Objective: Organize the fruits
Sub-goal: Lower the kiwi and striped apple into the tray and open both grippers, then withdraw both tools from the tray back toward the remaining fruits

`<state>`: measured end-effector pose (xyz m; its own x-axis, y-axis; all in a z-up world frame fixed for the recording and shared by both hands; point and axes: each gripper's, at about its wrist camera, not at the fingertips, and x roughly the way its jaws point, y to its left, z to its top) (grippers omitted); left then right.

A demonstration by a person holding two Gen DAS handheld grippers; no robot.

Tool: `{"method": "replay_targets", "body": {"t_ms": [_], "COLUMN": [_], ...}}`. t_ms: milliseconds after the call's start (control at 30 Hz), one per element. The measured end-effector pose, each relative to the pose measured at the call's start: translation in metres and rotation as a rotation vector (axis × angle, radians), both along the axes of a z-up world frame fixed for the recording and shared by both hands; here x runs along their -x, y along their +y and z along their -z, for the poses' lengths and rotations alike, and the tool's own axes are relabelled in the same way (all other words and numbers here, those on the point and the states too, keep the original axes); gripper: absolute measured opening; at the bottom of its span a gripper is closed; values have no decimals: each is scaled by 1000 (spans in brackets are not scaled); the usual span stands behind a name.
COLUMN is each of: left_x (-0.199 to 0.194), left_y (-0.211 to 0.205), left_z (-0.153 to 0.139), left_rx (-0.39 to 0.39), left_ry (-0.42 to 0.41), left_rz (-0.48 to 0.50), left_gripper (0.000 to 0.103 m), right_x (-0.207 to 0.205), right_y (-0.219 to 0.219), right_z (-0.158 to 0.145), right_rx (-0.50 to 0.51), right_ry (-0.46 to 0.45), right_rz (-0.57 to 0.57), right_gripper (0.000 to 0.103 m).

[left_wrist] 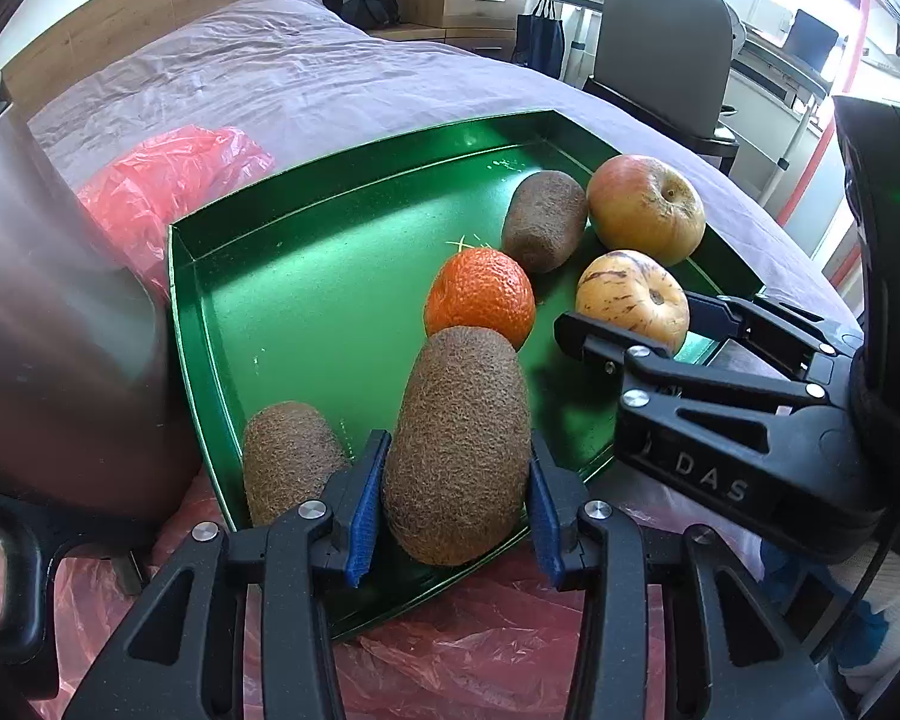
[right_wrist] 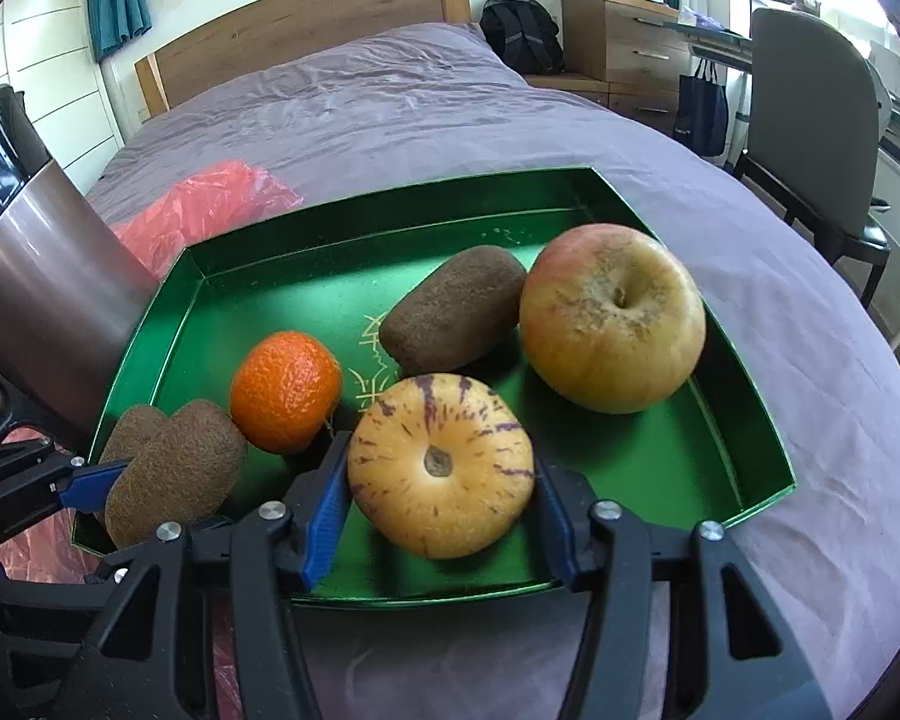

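A green tray [left_wrist: 306, 300] [right_wrist: 660, 468] lies on the bed. My left gripper [left_wrist: 456, 510] is shut on a brown kiwi [left_wrist: 456, 450] at the tray's near edge; this kiwi also shows in the right wrist view [right_wrist: 174, 474]. A second kiwi [left_wrist: 288, 456] lies beside it, and a third [left_wrist: 543, 219] [right_wrist: 450, 318] lies further back. My right gripper [right_wrist: 444, 510] is shut on a yellow, purple-streaked melon [right_wrist: 441, 465] [left_wrist: 633, 297]. An orange mandarin [left_wrist: 480, 297] [right_wrist: 285, 390] and an apple [left_wrist: 645, 207] [right_wrist: 612, 318] rest in the tray.
A red plastic bag [left_wrist: 174, 180] [right_wrist: 210, 204] lies left of the tray and under its near edge. A brown metallic pot [left_wrist: 48, 312] [right_wrist: 48, 300] stands at the left. The purple bedcover [right_wrist: 390, 108] stretches behind. A chair [right_wrist: 810, 120] stands at the right.
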<state>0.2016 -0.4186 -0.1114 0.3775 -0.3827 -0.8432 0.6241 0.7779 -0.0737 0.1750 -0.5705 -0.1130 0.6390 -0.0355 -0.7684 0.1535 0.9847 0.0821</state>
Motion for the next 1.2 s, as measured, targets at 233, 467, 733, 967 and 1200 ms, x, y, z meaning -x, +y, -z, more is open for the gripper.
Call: {"method": "replay_targets", "body": {"t_ms": [233, 467, 733, 967, 1200], "left_x": [-2, -4, -1, 16, 50], "left_y": [-2, -3, 1, 9, 30], "left_z": [-1, -2, -8, -35, -68], "left_rx": [-16, -33, -30, -26, -3], "left_ry": [19, 37, 35, -43, -112], "left_rz": [1, -5, -27, -33, 0], "left_gripper": [38, 38, 43, 55, 57], "right_x": [-4, -5, -4, 14, 43], "right_y": [1, 1, 1, -3, 1], "right_z": [1, 1, -3, -23, -56], "right_rx": [27, 30, 41, 40, 44], "right_ry": [23, 43, 57, 29, -20], "right_rz": [-18, -26, -23, 5, 23], "right_gripper": [37, 38, 43, 61, 65]}}
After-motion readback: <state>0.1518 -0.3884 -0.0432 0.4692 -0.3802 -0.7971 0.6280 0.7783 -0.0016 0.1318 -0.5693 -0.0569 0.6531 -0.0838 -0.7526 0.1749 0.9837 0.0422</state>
